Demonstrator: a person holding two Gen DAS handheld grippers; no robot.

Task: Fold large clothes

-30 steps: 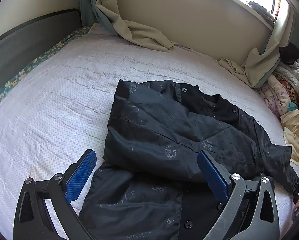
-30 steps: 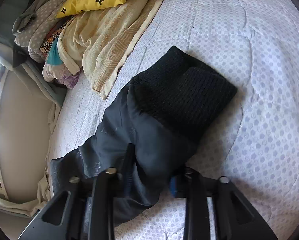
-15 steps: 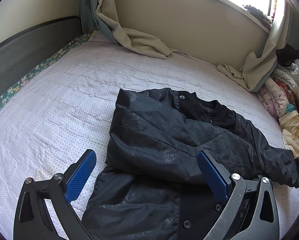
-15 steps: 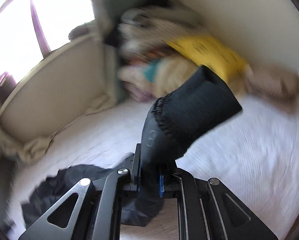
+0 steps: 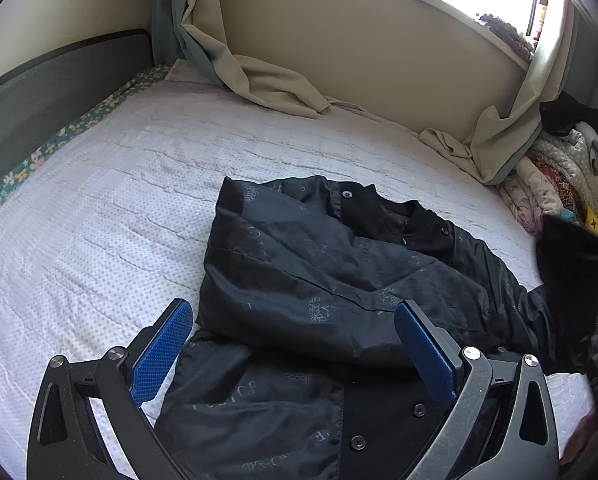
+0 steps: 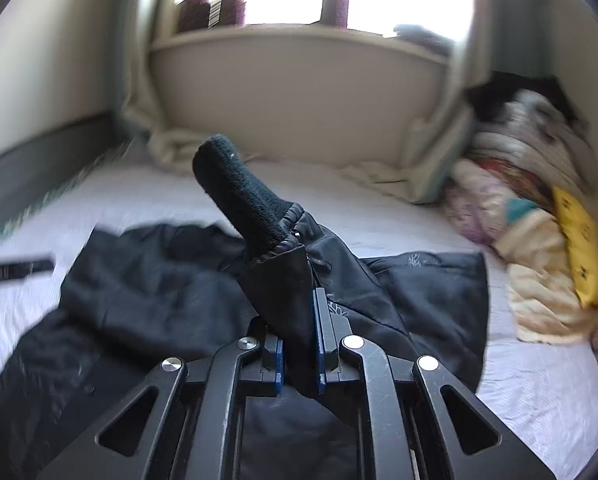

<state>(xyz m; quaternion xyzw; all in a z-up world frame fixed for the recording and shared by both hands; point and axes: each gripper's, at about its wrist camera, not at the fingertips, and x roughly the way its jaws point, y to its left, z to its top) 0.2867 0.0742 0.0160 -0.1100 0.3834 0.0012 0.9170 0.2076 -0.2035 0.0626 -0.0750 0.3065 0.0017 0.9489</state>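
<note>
Item: black jacket [image 5: 323, 280], snap-buttoned, woven tone-on-tone lettering and leaf emblems; a fragment near the hem reads roughly "OLICE", otherwise illegible. Location: part-folded on the white dotted bed [image 5: 99, 220], lower front panel lying below and between the left gripper [image 5: 291, 344] jaws, which stand wide, holding nothing. Right gripper [image 6: 299, 340]: jaws narrow, clamped on the sleeve [image 6: 287, 280], whose knit cuff [image 6: 239, 192] sticks up beyond them.
</note>
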